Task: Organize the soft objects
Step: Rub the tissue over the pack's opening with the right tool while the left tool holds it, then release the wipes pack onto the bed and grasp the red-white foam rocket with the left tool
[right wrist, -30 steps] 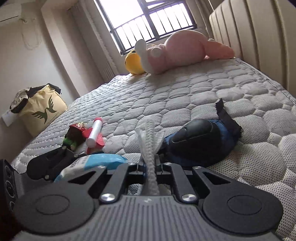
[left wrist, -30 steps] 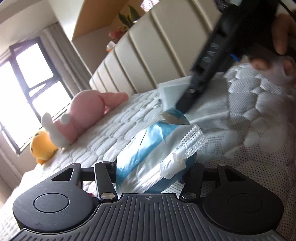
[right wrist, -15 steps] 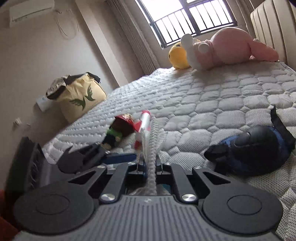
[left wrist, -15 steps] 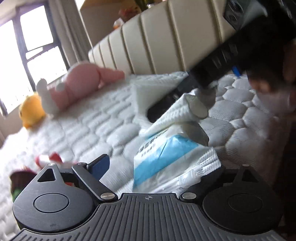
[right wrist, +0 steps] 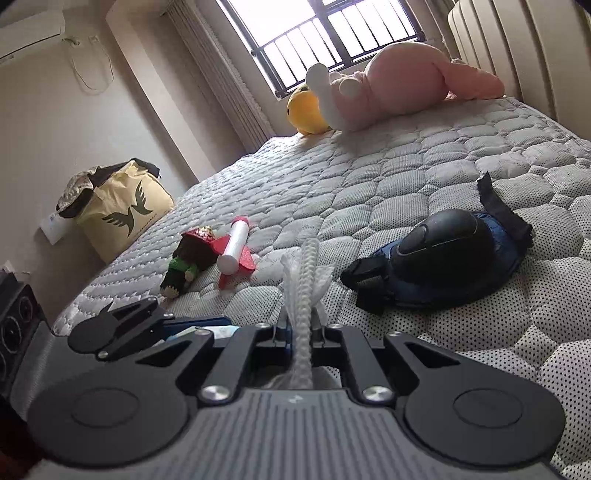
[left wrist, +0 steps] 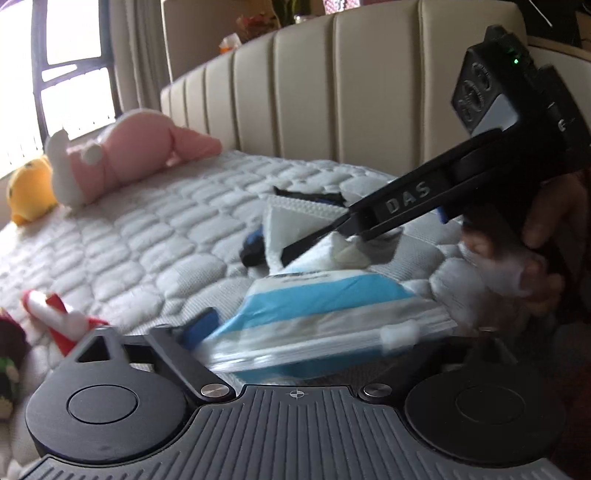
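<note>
A quilted grey-white mattress [right wrist: 369,177] fills most of the frame. A cream padded headboard [left wrist: 332,92] stands along its upper right. At the top, a barred window [right wrist: 332,40] lets in bright daylight, with a pale curtain [right wrist: 221,81] beside it. What looks like an air conditioner [right wrist: 29,33] sits upper left on the beige wall [right wrist: 74,122].

The tissue pack [left wrist: 325,317] is smeared by motion blur, its printed text unreadable. The left tool's right finger is hidden behind it. The green doll [left wrist: 9,365] is cut by the frame edge.
</note>
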The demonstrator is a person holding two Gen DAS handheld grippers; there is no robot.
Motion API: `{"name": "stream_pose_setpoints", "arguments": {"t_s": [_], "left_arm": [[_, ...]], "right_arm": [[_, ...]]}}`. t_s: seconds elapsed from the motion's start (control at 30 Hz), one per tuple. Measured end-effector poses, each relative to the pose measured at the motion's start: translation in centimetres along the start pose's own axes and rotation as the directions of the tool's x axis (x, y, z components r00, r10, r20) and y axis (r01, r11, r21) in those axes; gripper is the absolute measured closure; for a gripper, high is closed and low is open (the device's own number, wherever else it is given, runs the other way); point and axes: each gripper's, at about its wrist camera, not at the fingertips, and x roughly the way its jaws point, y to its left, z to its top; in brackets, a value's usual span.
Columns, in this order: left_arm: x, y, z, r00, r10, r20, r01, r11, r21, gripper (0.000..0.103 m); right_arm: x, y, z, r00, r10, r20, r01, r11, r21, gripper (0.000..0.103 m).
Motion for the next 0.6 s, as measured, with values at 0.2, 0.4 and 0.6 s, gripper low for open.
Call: {"name": "stream_pose_setpoints", "arguments": {"t_s": [0.2, 0.4, 0.6], "left_arm": [[0.3, 1.1, 2.4, 0.991, 0.101, 0.082, -0.102, 0.995, 0.011, 0.021], [5.3, 2.9, 7.0, 0.952, 0.243, 0.184, -0.256, 0.965, 0.051, 0.018], [12.0, 4.7, 8.5, 0.969, 0.241, 0.057, -0.244, 0.969, 0.038, 0.012]], "right_arm": [[-4.2, -3.9, 1.7, 0.987, -0.068, 0.148, 0.053, 0.994, 0.100, 0.095], [-5.2, -8.1, 1.4, 0.955, -0.226, 0.191, 0.191, 0.964, 0.186, 0.095], [-4.7, -9.7, 0.3, 0.940, -0.292, 0.177, 0.257, 0.946, 0.198, 0.095]]}}
